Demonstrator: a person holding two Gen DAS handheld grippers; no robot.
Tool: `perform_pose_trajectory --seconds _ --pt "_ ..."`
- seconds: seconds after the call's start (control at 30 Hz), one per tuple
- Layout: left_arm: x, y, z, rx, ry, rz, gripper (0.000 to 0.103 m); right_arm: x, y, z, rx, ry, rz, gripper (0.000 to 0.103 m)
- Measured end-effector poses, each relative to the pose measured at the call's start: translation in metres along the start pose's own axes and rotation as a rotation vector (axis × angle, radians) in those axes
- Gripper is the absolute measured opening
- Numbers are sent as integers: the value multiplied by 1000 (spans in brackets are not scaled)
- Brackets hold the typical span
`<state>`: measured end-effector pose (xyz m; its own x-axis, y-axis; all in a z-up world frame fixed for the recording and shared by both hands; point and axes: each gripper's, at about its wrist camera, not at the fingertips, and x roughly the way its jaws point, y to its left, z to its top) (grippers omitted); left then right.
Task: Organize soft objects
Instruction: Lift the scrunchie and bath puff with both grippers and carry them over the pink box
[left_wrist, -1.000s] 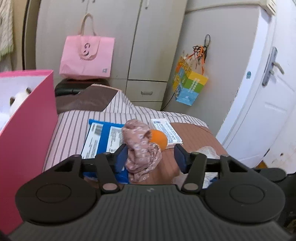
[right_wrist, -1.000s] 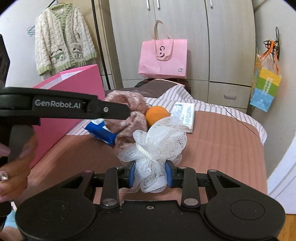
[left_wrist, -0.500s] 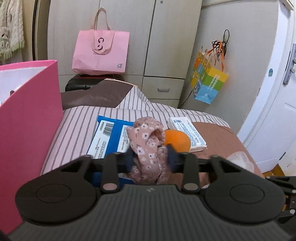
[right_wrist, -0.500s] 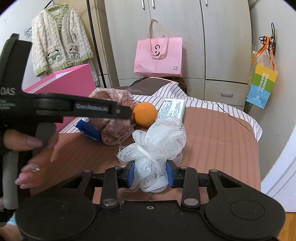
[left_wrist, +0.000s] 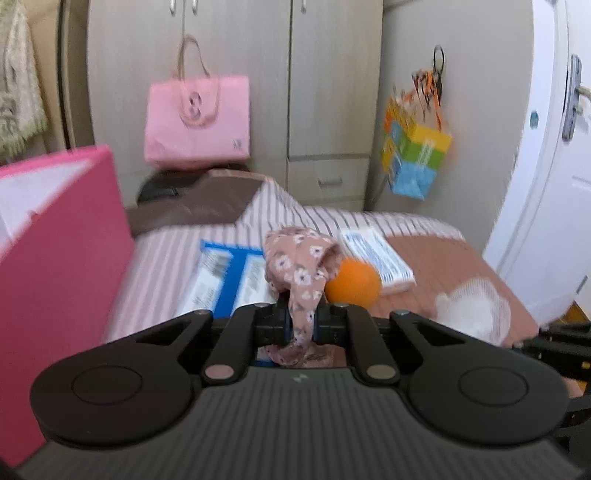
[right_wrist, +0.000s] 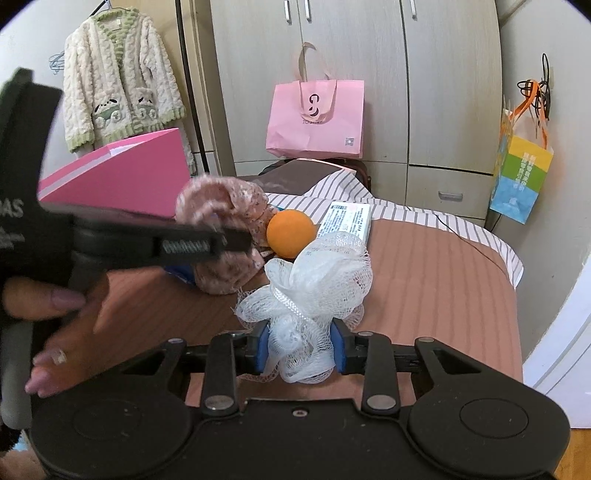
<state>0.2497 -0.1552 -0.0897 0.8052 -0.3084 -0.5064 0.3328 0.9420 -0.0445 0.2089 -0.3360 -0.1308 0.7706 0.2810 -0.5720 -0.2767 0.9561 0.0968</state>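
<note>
Floral cloth (left_wrist: 300, 273) pinched between left gripper's (left_wrist: 302, 325) jaws.

Blue packet (left_wrist: 236, 280) — partly hidden behind floral cloth (left_wrist: 301, 273) — print blurred

The right gripper (right_wrist: 301, 349) clamps a white mesh bath pouf (right_wrist: 314, 280) between its blue pads above the brown bedspread (right_wrist: 424, 280). Left of it, a hand (right_wrist: 55, 332) holds the left gripper (right_wrist: 236, 238), closed on a pink floral cloth (right_wrist: 221, 206). An orange ball (right_wrist: 291, 233) sits just behind, beside a white packet (right_wrist: 347, 219) and a pink box (right_wrist: 122, 177).
</note>
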Motion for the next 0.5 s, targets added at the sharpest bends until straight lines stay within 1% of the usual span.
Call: perform_pose_trajectory --seconds 0.1,0.23,0.37,0.5 --pt "-17 4 4 -1 -49 12 9 -3 1 -2 2 2 -2 37" --pt "-37 8 9 -8 -87 13 9 -6 1 -4 13 7 -6 37" --pt "-55 11 9 -22 -91 -20 9 -10 2 -4 14 9 -11 37" --pt "-70 12 0 -28 -87 -43 9 -16 6 -6 10 8 -18 37"
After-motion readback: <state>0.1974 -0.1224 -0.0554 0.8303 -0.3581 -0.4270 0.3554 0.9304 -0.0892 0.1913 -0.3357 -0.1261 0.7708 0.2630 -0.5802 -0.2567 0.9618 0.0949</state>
